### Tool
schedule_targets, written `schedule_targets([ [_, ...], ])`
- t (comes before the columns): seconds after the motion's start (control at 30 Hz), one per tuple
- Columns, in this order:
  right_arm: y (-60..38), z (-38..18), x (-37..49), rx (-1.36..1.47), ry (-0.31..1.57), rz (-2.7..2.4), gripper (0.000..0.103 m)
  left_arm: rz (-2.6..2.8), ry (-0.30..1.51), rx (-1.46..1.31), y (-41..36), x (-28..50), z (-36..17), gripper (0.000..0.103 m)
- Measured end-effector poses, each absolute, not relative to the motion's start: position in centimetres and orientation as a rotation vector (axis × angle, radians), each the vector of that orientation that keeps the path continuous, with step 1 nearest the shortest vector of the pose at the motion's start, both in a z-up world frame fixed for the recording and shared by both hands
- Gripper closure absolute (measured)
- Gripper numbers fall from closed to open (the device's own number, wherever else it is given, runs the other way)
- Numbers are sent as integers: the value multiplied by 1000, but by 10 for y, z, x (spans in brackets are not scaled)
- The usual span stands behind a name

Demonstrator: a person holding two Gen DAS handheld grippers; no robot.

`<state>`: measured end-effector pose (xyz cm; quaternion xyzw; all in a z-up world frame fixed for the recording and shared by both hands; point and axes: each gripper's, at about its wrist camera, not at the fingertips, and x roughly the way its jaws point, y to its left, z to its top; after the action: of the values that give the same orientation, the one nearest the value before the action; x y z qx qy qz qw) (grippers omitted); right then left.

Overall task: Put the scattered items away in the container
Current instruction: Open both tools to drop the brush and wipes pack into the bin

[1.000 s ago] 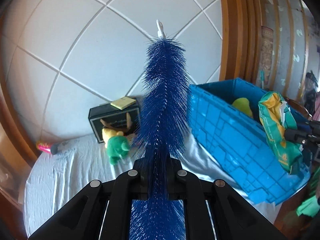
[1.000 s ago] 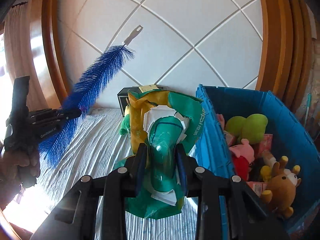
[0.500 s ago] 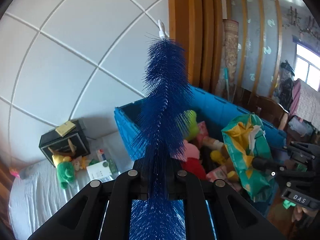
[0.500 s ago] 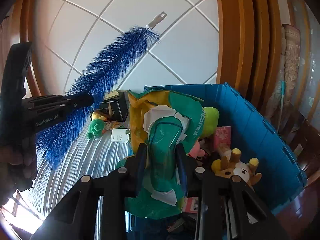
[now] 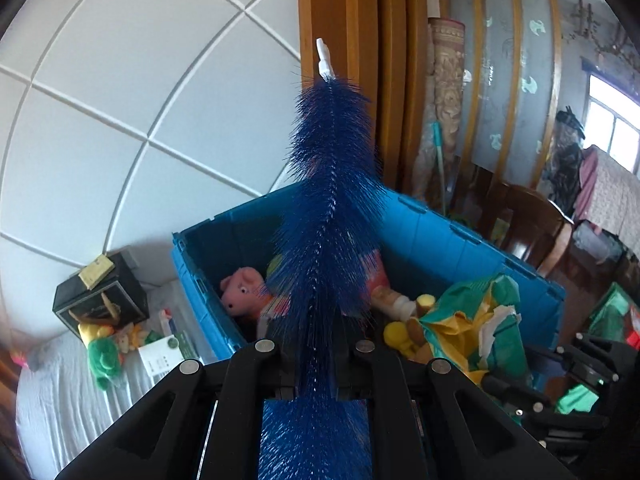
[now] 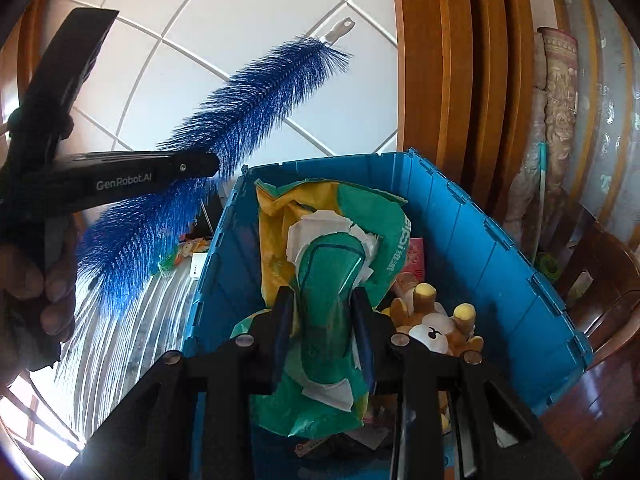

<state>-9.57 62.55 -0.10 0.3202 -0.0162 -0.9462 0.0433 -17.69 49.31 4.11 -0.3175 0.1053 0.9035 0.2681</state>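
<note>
Nearest the lens in the left wrist view, the left gripper (image 5: 316,354) has its two black fingers clamped narrow on a long blue bristle brush with a white plastic tip (image 5: 332,208), which runs straight up toward twelve o'clock from between the jaws. In the right wrist view the right gripper (image 6: 322,332) pinches a crumpled green-and-yellow plastic bag with torn white paper (image 6: 328,264), the jaws closed narrow against its sides and the bag bulging above and below them.

Just beyond both grippers sits the open blue plastic crate (image 6: 500,248), the container for the task. The bag hangs over its interior; the brush rises in front of it at twelve o'clock in the left view, and at ten o'clock, over the crate's left rim, in the right view. Inside the crate lie a pink plush pig (image 5: 240,290) and a brown-and-white plush deer with yellow-tipped antlers (image 6: 434,326) (other toys beneath are too jumbled to tell apart).

At eight o'clock in the left view, on a white ribbed cloth (image 5: 60,392), a green-and-yellow plush toy (image 5: 100,354) and a small white card (image 5: 162,356) lie beside the crate's outer wall. Behind them stands a black box with gold trim (image 5: 100,300). Farthest is a white panelled wall (image 5: 120,80) and wooden door framing (image 5: 360,60).
</note>
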Motion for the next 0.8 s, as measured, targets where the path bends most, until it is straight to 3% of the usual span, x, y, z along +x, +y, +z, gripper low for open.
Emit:
schedule_targets([
  [0.33, 639, -10, -114, 1016, -45, -2860, 73, 2451, 276, -889, 519, -193, 32, 93],
  [0.4, 641, -11, -117, 1015, -48, -2855, 71, 2450, 285, -890, 523, -195, 32, 92],
  [0.47, 643, -11, -121, 1012, -52, -2858, 61, 2442, 282, -898, 526, -198, 31, 88],
  [0.5, 645, -12, -124, 1014, -54, -2854, 56, 2436, 280, -897, 528, -199, 31, 80],
  [0.57, 648, -13, -129, 1035, -44, -2862, 31, 2427, 269, -893, 531, -201, 32, 44],
  [0.6, 649, -13, -130, 1032, -45, -2865, 27, 2430, 253, -882, 530, -201, 33, 11],
  [0.63, 651, -13, -130, 1031, -45, -2870, 26, 2443, 239, -863, 529, -200, 34, 7],
  [0.8, 657, -18, -133, 1047, -61, -2876, 25, 2466, 260, -874, 527, -203, 31, 7],
])
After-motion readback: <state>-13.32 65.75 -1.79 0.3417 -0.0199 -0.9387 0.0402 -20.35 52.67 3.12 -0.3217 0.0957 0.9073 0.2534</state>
